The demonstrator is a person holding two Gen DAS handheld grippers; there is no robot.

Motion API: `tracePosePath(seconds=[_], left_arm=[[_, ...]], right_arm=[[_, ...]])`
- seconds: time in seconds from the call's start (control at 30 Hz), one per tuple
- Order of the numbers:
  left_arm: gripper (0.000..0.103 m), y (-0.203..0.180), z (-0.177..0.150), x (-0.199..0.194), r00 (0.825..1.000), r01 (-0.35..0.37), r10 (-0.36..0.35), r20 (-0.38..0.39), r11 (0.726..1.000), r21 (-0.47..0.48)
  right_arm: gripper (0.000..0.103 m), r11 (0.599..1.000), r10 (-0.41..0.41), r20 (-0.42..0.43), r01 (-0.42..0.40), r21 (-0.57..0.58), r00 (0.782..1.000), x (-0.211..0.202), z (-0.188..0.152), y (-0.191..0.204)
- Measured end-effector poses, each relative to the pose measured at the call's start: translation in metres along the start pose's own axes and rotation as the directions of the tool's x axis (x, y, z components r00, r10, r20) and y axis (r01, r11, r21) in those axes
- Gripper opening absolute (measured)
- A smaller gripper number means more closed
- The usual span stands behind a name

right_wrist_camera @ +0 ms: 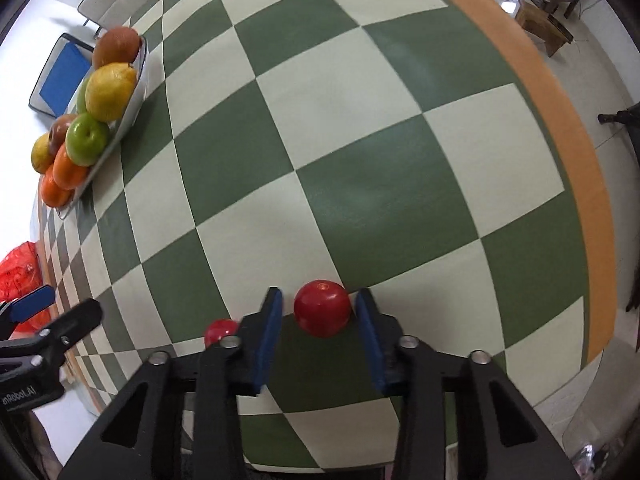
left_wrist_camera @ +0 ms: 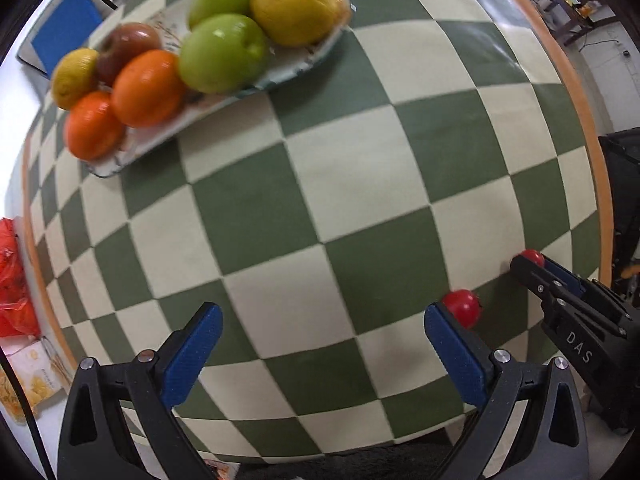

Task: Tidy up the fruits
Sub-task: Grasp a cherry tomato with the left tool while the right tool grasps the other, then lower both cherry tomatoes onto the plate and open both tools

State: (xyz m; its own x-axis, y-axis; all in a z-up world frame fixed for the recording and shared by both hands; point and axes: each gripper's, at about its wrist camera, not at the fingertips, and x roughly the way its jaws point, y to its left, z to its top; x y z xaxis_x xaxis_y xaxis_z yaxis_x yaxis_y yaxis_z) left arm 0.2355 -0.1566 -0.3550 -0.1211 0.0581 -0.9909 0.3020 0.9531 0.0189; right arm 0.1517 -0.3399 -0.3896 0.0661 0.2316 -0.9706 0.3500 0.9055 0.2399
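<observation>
2 red tomatoes (right_wrist_camera: 322, 313); 2 green apples (left_wrist_camera: 222, 53); 1 red apple (left_wrist_camera: 127, 49); 3 oranges (left_wrist_camera: 147, 87); 2 lemons (left_wrist_camera: 297, 7); 1 tray (left_wrist_camera: 160, 136).

Your left gripper (left_wrist_camera: 322, 354) has black plastic arms with triangular cut-outs, and each finger carries a blue pad (left_wrist_camera: 194, 354) with a fine ribbed texture. Round silver screws (left_wrist_camera: 145, 357) sit at the joints of the linkage. Your right gripper (right_wrist_camera: 318, 340) is built the same way: black arms, blue pads (right_wrist_camera: 269, 344), silver screws (right_wrist_camera: 407, 341). Seen from the left wrist, its black body bears white lettering reading "DAS" (left_wrist_camera: 579, 347).
</observation>
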Motion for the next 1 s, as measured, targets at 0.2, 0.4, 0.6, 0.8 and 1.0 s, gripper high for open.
tracePosePath(seconds=[0.2,0.4,0.6,0.8,1.0], left_arm=[[0.097,-0.025,-0.002,0.012,0.991,0.119,-0.118,-0.056,0.993,0.018],[0.076,-0.062,-0.006,0.020,0.983,0.166,-0.156,-0.099,0.981,0.104],[0.029,-0.083,-0.009,0.032,0.986,0.140,-0.122,-0.114,0.975,0.169],[0.028,-0.057,-0.010,0.012,0.983,0.178,-0.172,-0.060,0.977,0.121],[0.028,0.046,0.002,-0.033,0.950,0.312,-0.308,0.049,0.939,-0.141]], right_arm=[[0.031,0.999,-0.003,0.063,0.000,0.050,0.998,-0.022,-0.014,-0.026],[0.031,0.994,-0.032,0.070,0.025,0.103,0.997,-0.036,-0.028,-0.055],[0.031,0.989,-0.041,0.071,0.031,0.142,0.997,-0.041,-0.029,-0.066],[0.031,0.991,-0.028,0.086,0.017,0.130,0.996,-0.053,-0.029,-0.056],[0.031,0.995,0.065,0.113,-0.072,0.062,0.991,-0.067,-0.011,-0.018]])
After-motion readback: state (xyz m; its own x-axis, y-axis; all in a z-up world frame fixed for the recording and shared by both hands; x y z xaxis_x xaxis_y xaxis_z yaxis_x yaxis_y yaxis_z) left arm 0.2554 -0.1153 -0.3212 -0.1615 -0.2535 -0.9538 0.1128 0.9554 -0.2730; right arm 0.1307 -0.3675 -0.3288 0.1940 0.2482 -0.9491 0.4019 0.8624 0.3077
